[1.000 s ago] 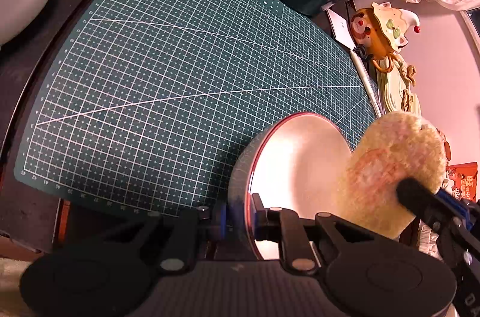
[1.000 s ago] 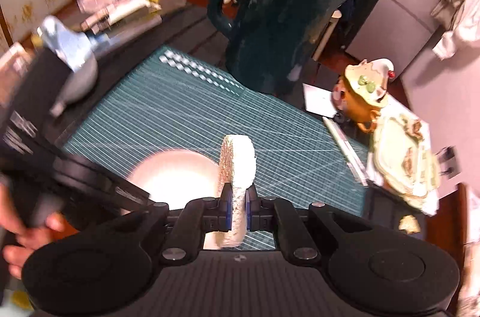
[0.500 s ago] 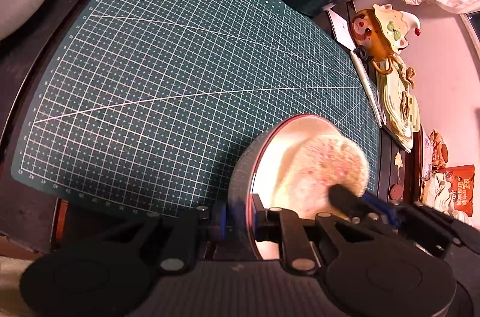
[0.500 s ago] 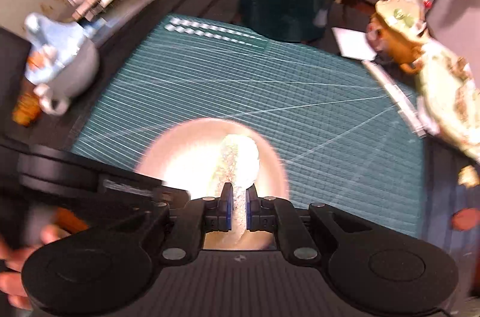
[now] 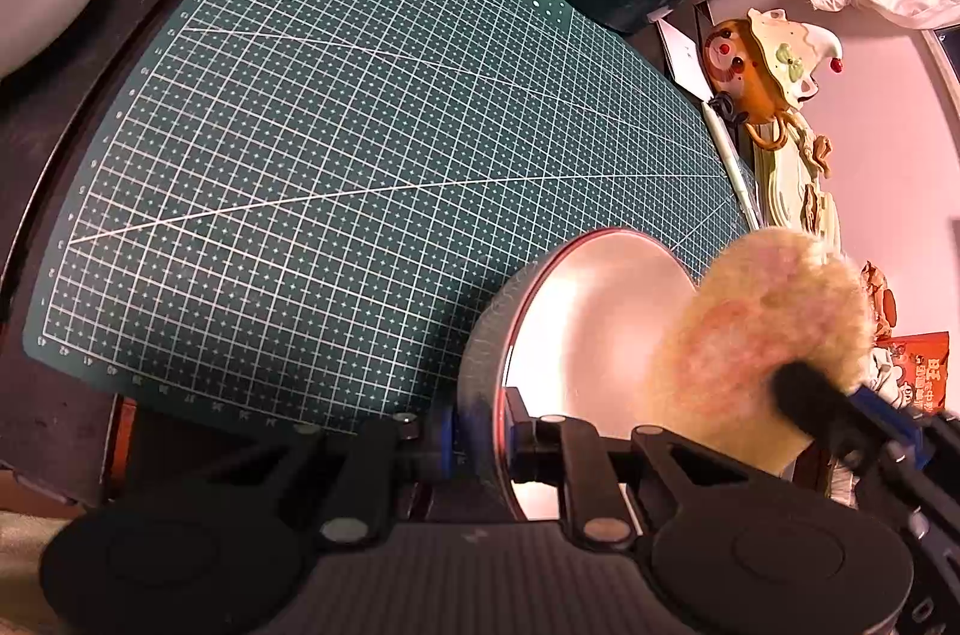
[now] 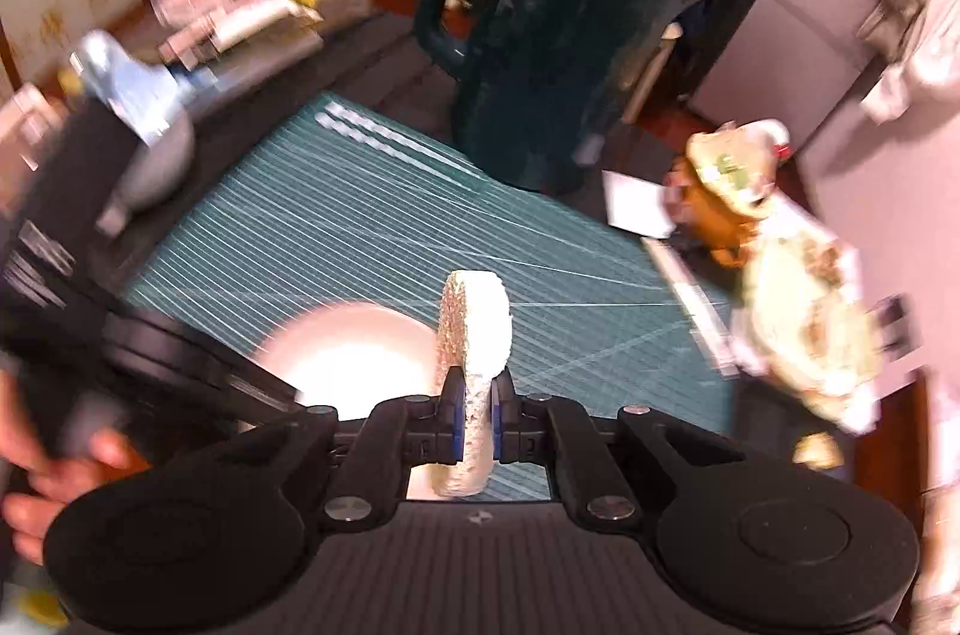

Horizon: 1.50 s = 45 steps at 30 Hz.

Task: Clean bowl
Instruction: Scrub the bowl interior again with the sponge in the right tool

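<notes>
Left wrist view: my left gripper (image 5: 477,446) is clenched on the near wall of the bowl (image 5: 594,329), one pad outside and one inside the red-edged rim, tipping its bright inside toward four o'clock over the green cutting mat (image 5: 360,143). At three o'clock of those jaws, the right gripper (image 6: 477,422) grasps a round sponge (image 5: 768,335) edge-on, which hangs at the bowl's open mouth; whether it touches the inner wall here I cannot tell. In the right wrist view the sponge (image 6: 474,335) stands upright in the jaws, with the bowl (image 6: 348,365) just at its nine o'clock and a dark green kettle (image 6: 552,47) well beyond at twelve. I judge I am mid-scrub, between strokes. Next I need to press the sponge's flat face into the bowl and sweep round the wall, while the left grip holds the tilt steady against that push.
</notes>
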Each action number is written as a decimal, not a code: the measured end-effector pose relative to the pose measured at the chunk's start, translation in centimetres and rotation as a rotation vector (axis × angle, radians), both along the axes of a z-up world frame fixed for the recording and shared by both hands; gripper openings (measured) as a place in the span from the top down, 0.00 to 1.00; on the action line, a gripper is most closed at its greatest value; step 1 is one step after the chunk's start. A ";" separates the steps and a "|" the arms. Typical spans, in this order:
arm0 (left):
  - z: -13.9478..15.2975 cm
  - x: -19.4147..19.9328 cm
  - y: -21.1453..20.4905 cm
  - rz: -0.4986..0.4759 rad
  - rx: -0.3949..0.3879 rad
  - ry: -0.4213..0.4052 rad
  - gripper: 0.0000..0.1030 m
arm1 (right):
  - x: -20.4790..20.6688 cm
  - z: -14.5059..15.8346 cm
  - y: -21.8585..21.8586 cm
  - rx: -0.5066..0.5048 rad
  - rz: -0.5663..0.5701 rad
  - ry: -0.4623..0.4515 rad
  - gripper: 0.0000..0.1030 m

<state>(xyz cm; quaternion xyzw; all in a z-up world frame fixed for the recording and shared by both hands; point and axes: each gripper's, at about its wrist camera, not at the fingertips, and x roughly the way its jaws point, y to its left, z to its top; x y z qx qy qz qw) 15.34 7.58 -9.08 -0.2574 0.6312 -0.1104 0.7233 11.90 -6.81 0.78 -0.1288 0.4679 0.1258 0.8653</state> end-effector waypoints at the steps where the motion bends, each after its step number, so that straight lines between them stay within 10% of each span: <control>1: 0.0 0.0 0.0 0.001 -0.003 0.001 0.85 | 0.3 -0.5 0.0 0.034 -0.003 0.024 0.93; 8: -0.2 -0.1 0.2 0.004 -0.013 0.007 0.85 | 1.4 -4.8 -0.3 0.179 -0.082 0.164 0.93; 21: -0.1 -0.3 -0.1 0.002 0.001 0.006 0.85 | -0.5 -2.2 0.5 -0.117 -0.031 -0.026 0.93; 27: -0.1 -0.3 -0.2 0.000 0.008 0.003 0.85 | -0.2 0.1 -0.3 0.068 -0.034 -0.006 0.93; 33: -0.3 -0.2 -0.2 -0.003 0.010 0.006 0.86 | 1.7 -4.3 -0.6 0.192 -0.091 0.176 0.93; 45: -0.3 -0.1 -0.3 -0.003 0.003 0.004 0.85 | 0.7 -2.9 -0.6 -0.060 -0.045 0.057 0.93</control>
